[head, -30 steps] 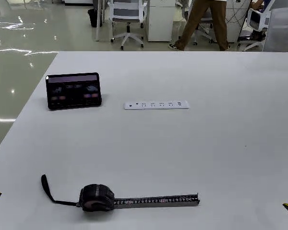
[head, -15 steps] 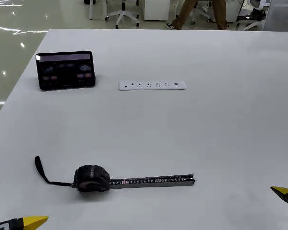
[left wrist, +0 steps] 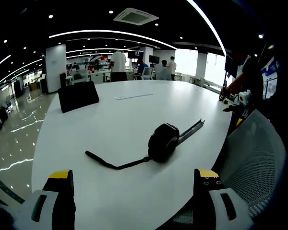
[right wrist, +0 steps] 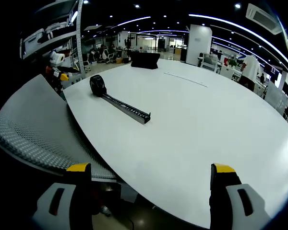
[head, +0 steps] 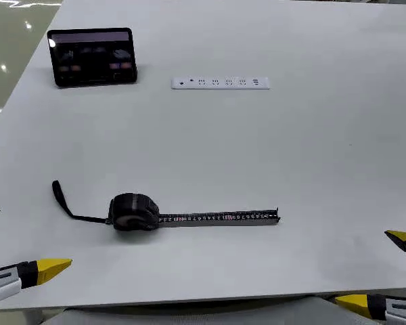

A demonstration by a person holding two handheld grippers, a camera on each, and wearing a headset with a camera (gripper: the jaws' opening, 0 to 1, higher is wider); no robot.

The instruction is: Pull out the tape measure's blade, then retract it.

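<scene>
Tape measure (head: 134,212) on counter (head: 257,149) — blade (head: 220,217) partly out, lying flat.
Left tongs (left wrist: 134,175) and right tongs (right wrist: 151,168) both wide, holding nothing — near the counter edge.

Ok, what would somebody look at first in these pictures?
The black tape measure near the front of the white table, with its blade pulled out flat and a strap trailing the other way. Farther back are a dark tablet, propped up, and a white power strip.
</scene>
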